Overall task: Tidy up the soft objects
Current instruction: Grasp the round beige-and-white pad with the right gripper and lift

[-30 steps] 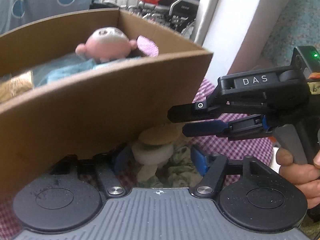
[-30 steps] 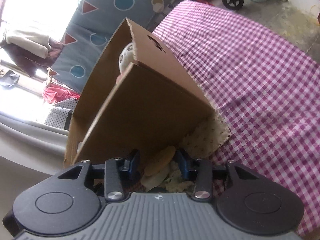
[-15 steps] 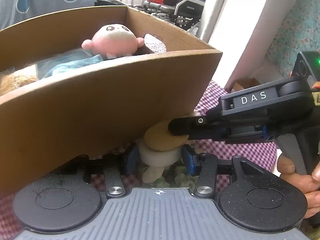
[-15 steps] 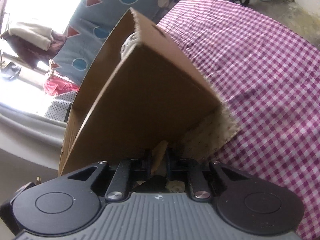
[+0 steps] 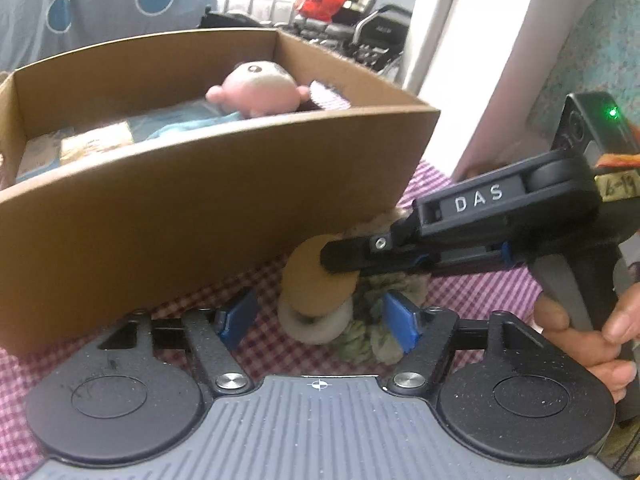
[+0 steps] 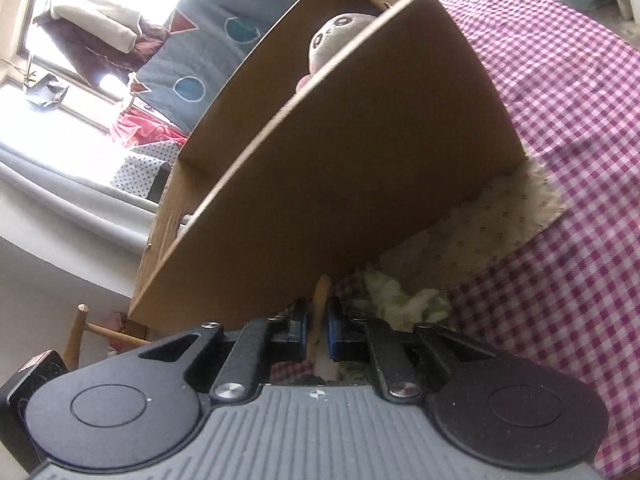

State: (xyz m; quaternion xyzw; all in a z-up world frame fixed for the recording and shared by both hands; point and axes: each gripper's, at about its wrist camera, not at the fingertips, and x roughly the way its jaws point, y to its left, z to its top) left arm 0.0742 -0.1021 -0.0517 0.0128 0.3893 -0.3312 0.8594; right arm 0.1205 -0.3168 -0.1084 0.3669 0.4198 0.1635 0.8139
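While right tool (image 5: 340, 258) is pinching tan puff (image 5: 316, 276) edgewise, I'm spreading left tool (image 5: 320, 316); puff soft, light, squashing easily.

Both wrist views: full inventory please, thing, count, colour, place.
Open cardboard box: 1, brown, on the tablecloth.
Checked tablecloth: 1, magenta and white, covers the table.
Round plush toy: 1, pink and white, inside the box at its far end.
Folded cloth: 1, light blue, in the box under the plush.
Flat round pad: 1, tan, clamped on edge in front of the box.
White ring-shaped pad: 1, just below the tan one.
Fuzzy cloth: 1, greenish-white, on the tablecloth beside the pads.
Left gripper: jaws just opened, nothing held.
Right gripper: jaws shut on the tan pad.
Hand: on the right gripper's handle.
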